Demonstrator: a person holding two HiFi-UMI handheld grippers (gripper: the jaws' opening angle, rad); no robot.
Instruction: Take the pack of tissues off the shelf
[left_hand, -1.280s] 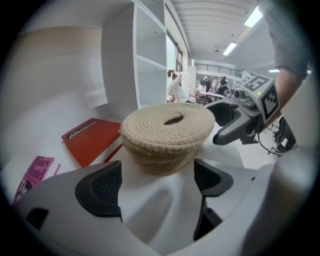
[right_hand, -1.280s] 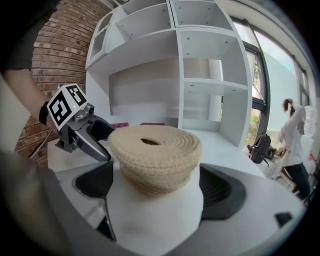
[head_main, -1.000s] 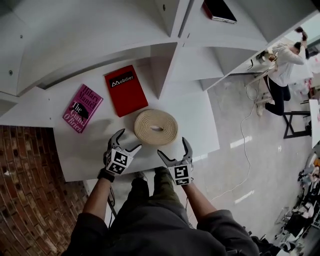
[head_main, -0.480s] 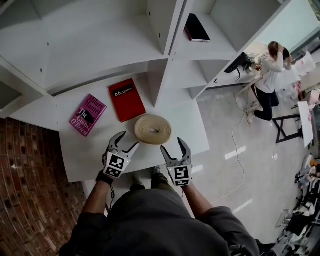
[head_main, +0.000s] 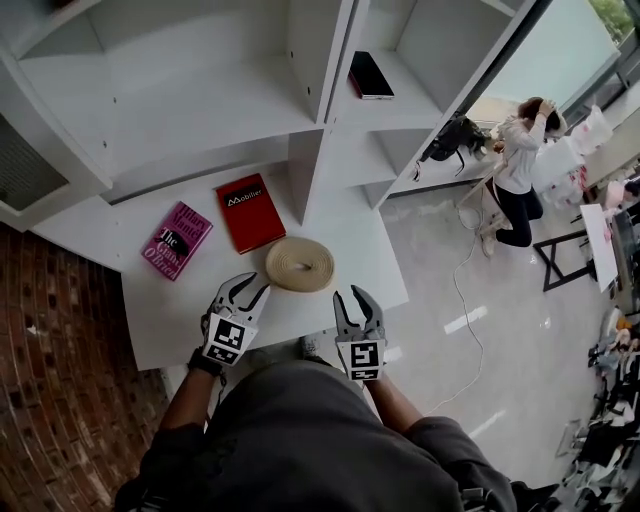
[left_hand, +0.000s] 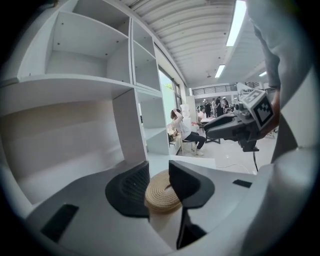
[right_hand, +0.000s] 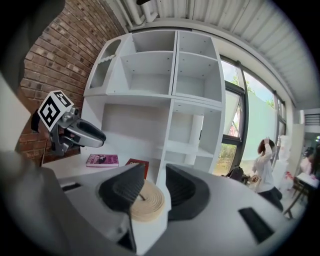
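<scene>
Maybe a big office or lab: white shelves (head_main: 200, 105), a brick wall (head_main: 50, 350), long ceiling lights (left_hand: 239, 22), big windows (right_hand: 252, 115), people (left_hand: 212, 106) far off.

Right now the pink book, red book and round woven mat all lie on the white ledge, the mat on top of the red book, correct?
Not quite: the head view shows the round woven mat on the bare white ledge in front of the red book, not on it. The pink book lies on the ledge too.
</scene>
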